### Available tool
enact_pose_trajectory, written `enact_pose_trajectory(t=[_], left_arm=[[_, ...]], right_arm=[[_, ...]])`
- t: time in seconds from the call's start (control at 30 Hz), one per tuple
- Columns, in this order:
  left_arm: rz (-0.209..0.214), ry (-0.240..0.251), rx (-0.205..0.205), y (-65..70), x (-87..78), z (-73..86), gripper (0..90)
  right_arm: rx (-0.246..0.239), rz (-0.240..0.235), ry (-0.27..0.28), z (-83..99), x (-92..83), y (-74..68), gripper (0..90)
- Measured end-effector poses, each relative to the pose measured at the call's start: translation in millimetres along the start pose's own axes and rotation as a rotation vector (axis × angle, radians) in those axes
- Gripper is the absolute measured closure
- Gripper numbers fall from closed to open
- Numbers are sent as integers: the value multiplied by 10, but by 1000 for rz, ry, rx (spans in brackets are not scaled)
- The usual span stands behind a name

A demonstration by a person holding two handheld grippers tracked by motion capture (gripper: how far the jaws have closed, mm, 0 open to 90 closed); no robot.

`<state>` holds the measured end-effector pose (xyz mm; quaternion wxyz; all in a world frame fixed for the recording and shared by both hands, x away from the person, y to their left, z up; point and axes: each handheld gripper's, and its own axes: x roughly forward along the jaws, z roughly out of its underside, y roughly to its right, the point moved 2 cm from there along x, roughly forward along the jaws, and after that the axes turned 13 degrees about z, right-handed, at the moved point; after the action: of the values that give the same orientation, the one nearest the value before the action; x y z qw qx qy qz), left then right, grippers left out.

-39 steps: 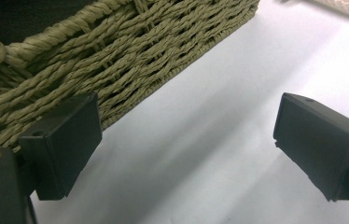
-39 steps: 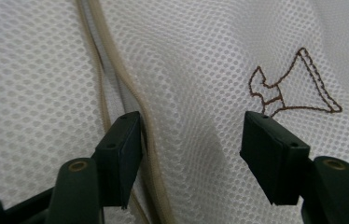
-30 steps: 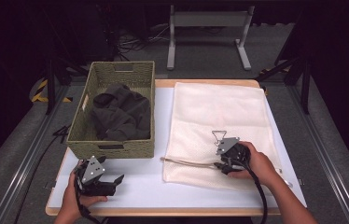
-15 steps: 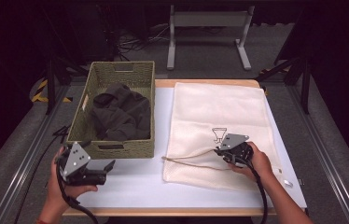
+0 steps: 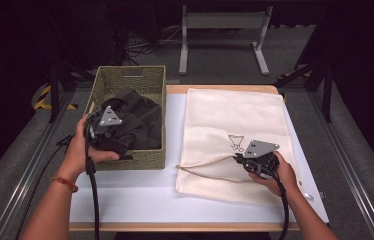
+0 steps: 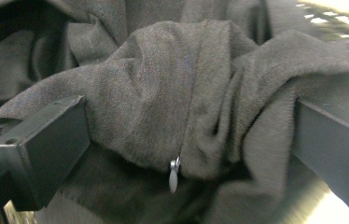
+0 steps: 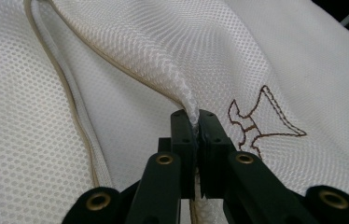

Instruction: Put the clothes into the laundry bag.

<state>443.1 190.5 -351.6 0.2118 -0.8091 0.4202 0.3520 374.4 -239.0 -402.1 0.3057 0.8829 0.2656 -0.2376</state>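
Pinching a fold of the white mesh laundry bag (image 7: 116, 70), the right gripper (image 5: 245, 163) is clenched tight on the fabric near the bag's open edge, at about five o'clock on the table (image 5: 140, 200); in the right gripper view the mesh rises into a ridge between the closed jaws, beside the drawstring (image 7: 65, 93) and a small embroidered mark (image 7: 261, 123). The left gripper (image 6: 191, 135) sits over the wicker basket (image 5: 125, 75) at ten o'clock, its jaws having just spread wide, with the dark garment (image 6: 172, 84) bulging between them but not yet squeezed. By the look of things, the job is at an early stage: the bag's mouth is gripped and slightly raised, but the garment lies in the basket, ungrasped. Left to do, I judge: close on the cloth, carry it across, and feed it into the bag
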Motion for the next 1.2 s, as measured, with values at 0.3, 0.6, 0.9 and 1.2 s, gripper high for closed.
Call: enact_pose_trajectory(t=[0.3,0.6,0.9,1.2], left_arm=[[-46,-228,45,-200,376,-95,0],[55,-254,-8,-366,647,-131,0],[335,-361,-61,-368,638,-54,1],[216,-334,-1,-345,748,-39,0]], right_arm=[[22,-12,-3,6,18,3,865],[20,-23,-16,22,49,-24,859],[31,-65,-14,52,67,-4,846],[28,-49,-15,44,40,-17,846]])
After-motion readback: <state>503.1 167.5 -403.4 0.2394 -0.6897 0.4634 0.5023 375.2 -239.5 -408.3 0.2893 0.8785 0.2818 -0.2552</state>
